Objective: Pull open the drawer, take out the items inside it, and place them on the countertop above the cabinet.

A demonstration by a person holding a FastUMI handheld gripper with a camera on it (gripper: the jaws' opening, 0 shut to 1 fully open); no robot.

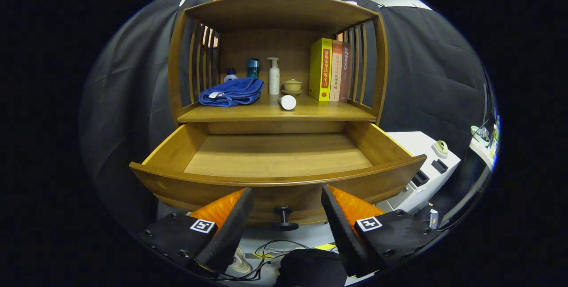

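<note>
Drawer (275, 156) pulled out, interior bare; knob (284, 218) between spread fingers of gripper (287, 198), untouched. Countertop (319, 110): towel (231, 92), bottle (288, 102).

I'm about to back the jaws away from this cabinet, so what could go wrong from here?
1. The drawer stands pulled far out, and the open gripper straddles its knob; lifting could snag the drawer front.
2. The white bottle lies on its side at the countertop edge; a bump might roll it off.
3. The blue towel crowds the shelf.
</note>
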